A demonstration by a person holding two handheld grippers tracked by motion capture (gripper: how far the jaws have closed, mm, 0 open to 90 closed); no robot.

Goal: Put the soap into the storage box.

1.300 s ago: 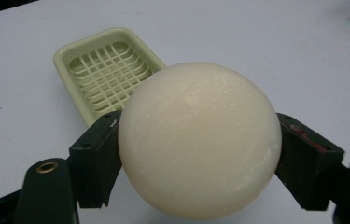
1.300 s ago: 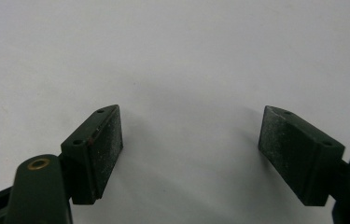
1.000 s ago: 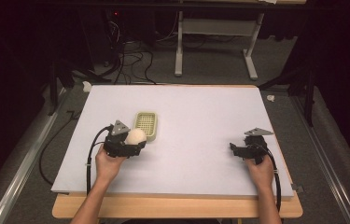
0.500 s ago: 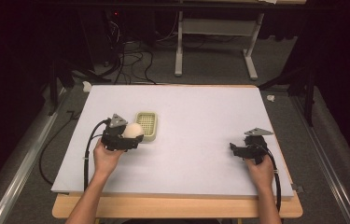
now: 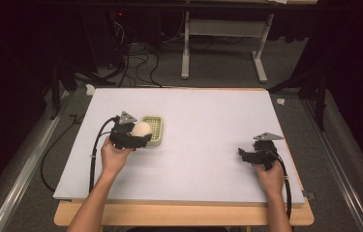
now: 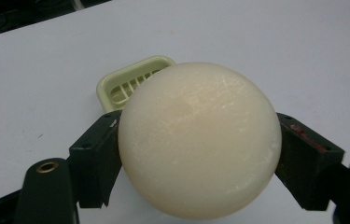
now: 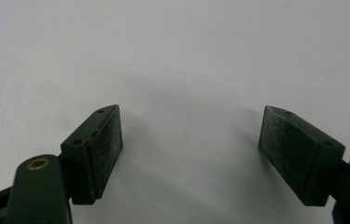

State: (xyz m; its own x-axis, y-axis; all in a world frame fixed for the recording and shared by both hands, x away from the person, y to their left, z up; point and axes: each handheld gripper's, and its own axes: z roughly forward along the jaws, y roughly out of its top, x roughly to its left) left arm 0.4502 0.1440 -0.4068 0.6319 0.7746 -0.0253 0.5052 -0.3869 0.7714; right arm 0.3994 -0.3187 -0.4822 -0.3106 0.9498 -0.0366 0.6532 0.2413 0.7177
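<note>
Here, in the high view, the left gripper (image 5: pixel 138 136) pinches a round cream soap (image 5: pixel 141 128) at the near-left edge of the pale green soap dish (image 5: pixel 155 127), while the right gripper (image 5: pixel 247 153) idles at about four o'clock on the white table (image 5: pixel 208 116). In the left gripper view, the soap (image 6: pixel 199 140) sits squarely between both jaws, the dish (image 6: pixel 123 84) beyond at eleven o'clock; it probably needs carrying over the ribbed centre before a gentle release. In the right gripper view, the jaws stand spread over bare table (image 7: pixel 177 56).

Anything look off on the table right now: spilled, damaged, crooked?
Nothing stands out. The round cream soap sits clamped between the left gripper's jaws, intact, just short of the pale green soap dish, which lies flat on the white table. The right gripper is open above bare table.
</note>
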